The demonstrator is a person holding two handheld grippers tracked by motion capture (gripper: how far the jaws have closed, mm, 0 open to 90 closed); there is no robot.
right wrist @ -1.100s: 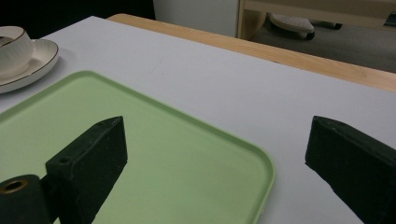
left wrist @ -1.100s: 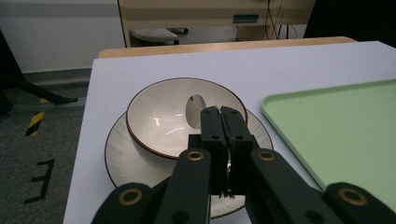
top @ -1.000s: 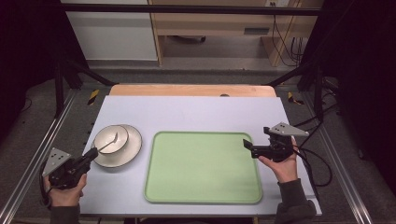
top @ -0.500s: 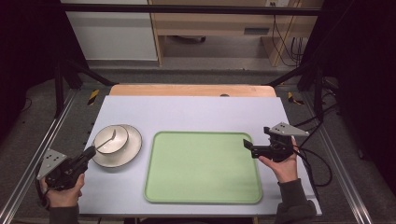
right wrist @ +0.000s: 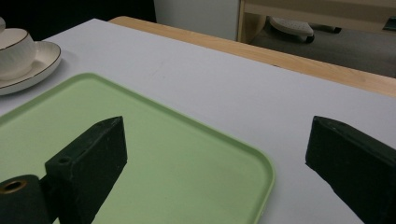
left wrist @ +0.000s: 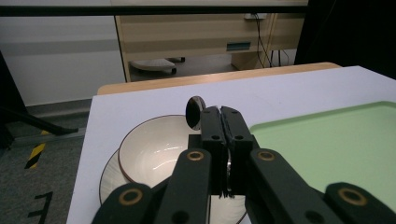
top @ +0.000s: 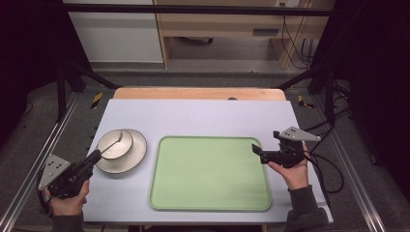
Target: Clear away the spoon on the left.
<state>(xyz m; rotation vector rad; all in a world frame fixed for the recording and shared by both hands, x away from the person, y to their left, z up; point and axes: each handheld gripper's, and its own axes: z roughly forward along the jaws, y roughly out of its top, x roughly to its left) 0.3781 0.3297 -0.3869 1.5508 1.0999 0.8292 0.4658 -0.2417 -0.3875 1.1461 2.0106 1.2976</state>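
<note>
The left gripper (left wrist: 219, 122) is clamped on a spoon (left wrist: 195, 112) above the bowl (top: 115, 144) on its plate (top: 137, 153). The right gripper (top: 255, 149), jaws apart, hovers at the green tray (top: 208, 203). Probable next move: transfer the spoon clear of the bowl, likely to the tray.

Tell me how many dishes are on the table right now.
2, stacked left of the green tray: a cream bowl sitting in a plate. A spoon rests in the bowl, its handle in the left gripper. Nothing seems hidden.
</note>
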